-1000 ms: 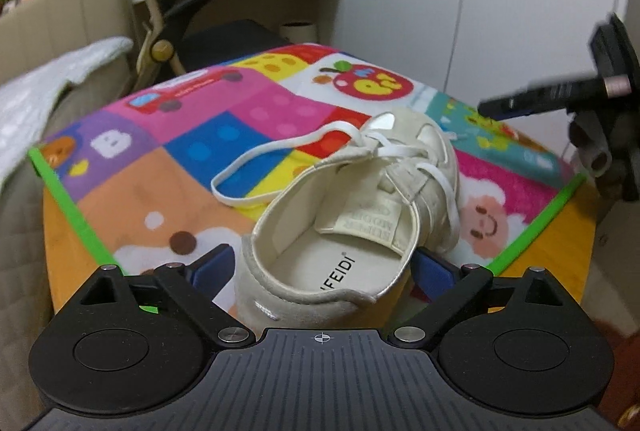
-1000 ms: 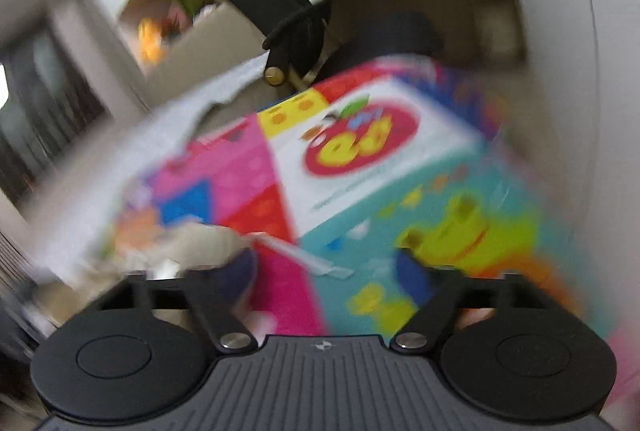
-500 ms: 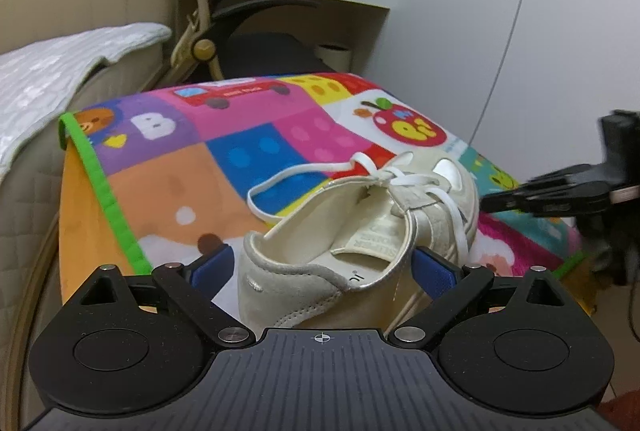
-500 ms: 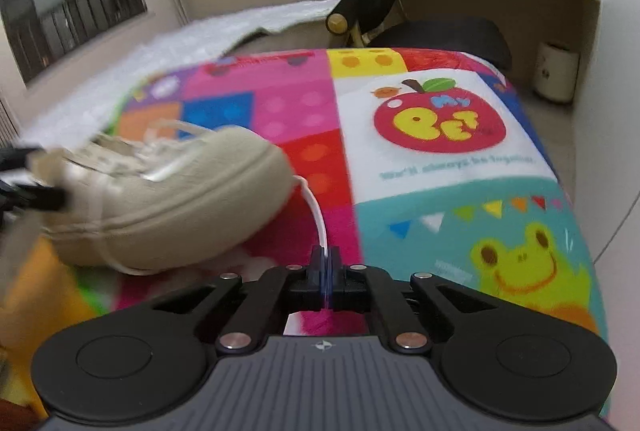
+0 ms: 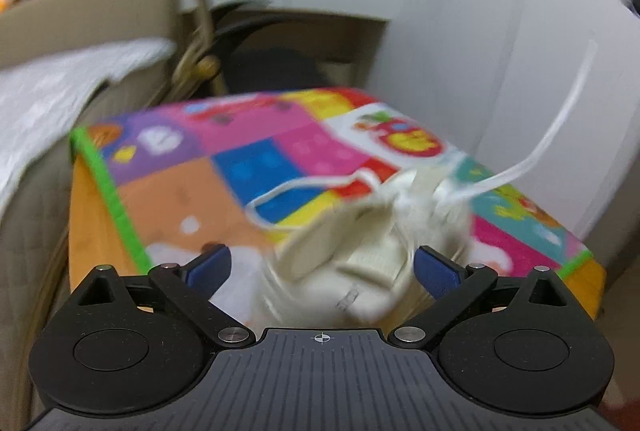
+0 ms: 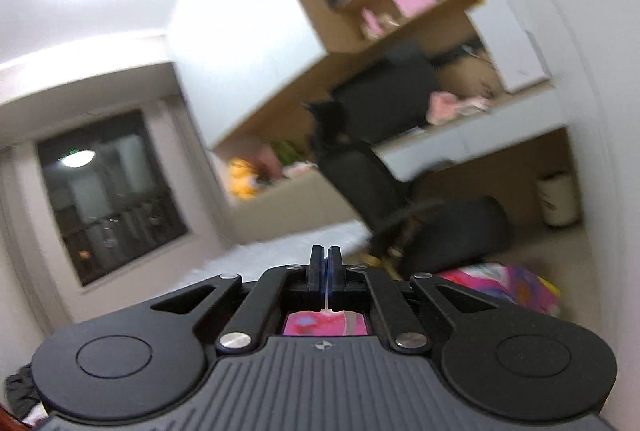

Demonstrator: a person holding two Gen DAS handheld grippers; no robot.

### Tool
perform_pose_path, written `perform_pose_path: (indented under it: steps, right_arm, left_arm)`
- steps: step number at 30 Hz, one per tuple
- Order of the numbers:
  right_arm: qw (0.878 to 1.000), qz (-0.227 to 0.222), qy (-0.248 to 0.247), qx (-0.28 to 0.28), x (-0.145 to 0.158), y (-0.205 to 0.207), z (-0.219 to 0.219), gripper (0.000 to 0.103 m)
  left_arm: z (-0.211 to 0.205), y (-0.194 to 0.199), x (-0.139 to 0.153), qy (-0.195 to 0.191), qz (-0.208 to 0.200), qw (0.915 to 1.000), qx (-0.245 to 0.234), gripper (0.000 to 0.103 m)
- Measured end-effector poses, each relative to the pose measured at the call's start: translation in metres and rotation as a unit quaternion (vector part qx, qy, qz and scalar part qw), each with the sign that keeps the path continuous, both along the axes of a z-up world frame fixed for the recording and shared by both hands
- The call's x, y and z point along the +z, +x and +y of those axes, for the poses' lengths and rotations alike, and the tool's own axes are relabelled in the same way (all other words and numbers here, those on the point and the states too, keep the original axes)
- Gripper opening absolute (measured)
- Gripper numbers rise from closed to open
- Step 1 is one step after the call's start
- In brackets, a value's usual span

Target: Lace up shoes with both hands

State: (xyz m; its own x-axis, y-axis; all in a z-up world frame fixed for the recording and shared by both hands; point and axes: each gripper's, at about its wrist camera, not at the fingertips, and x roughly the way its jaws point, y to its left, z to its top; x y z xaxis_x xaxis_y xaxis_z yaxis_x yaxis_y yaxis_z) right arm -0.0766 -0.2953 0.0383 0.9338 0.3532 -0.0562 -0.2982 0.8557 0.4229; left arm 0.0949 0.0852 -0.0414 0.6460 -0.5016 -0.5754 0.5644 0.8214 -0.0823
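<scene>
The cream shoe (image 5: 360,251) is seen blurred on the colourful play mat (image 5: 248,167) that covers the surface, heel toward the left gripper (image 5: 322,267). The left jaws are spread wide on either side of the heel; whether the blue pads (image 5: 210,265) touch it cannot be told through the blur, so no grip is claimed.

The right gripper (image 6: 325,263) is pinched fully closed on a white lace end (image 6: 327,297), a thin strand being visible between the closed jaws. In the left wrist view that lace (image 5: 560,135) is drawn taut from the eyelets up and off toward the upper right. A slack lace loop (image 5: 304,191) lies on the mat to the left of the shoe.

Progress is judged as partial: some crossings appear threaded near the toe, one end is being pulled snug, and the upper eyelets and the tying look not yet done.

Room: the mat's green edge (image 5: 116,207) and the surface's near-left corner are near the left gripper. A white wall (image 5: 520,51) stands just beside the far right side, limiting the pull. A black office chair (image 6: 380,191) is behind the surface, well apart. Open air is available above.
</scene>
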Motion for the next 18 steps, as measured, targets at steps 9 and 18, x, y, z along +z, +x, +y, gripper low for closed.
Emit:
perform_pose_path:
  steps: [9, 18]
  right_arm:
    - [0.991, 0.066, 0.005, 0.116, -0.021, 0.035, 0.048, 0.001]
    - [0.979, 0.103, 0.023, 0.172, -0.022, 0.042, 0.052, 0.001]
  left_arm:
    - [-0.047, -0.071, 0.067, -0.022, -0.168, 0.9788, -0.115, 0.1]
    - [-0.11, -0.075, 0.076, -0.033, -0.221, 0.9556, -0.192, 0.099]
